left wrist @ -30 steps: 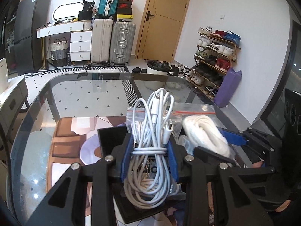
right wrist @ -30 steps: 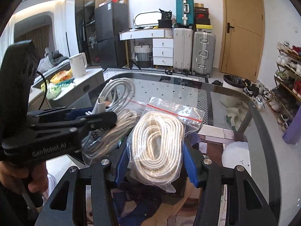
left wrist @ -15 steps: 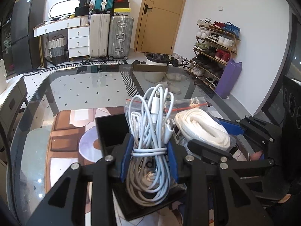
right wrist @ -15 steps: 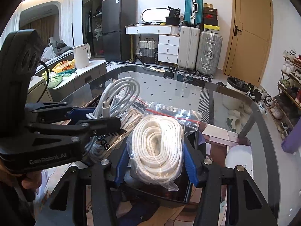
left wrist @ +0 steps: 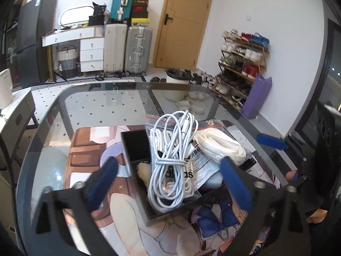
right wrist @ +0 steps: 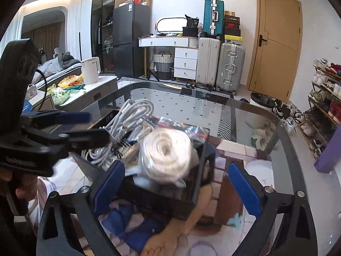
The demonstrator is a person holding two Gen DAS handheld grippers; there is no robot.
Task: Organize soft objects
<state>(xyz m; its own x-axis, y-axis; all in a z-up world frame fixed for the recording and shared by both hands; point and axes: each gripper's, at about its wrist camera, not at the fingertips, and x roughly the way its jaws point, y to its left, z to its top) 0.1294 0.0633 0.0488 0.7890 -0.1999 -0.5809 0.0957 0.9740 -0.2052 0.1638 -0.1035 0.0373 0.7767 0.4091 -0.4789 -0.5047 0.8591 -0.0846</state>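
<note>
A black box stands on a printed mat on the glass table. A bundle of white cable lies in it on its left side. A bagged coil of white rope lies in it on the right. My left gripper is open, its blue pads either side of the cable without touching it. My right gripper is open just behind the rope coil. The left gripper also shows in the right wrist view.
The glass table's rim curves around the far side. A printed mat lies under the box. A white cabinet with a kettle stands left of the table. Suitcases, a door and a shoe rack are beyond.
Both grippers have opened and let go: the cable bundle and the bagged rope now rest in the black box. Both grippers have drawn back a little.
</note>
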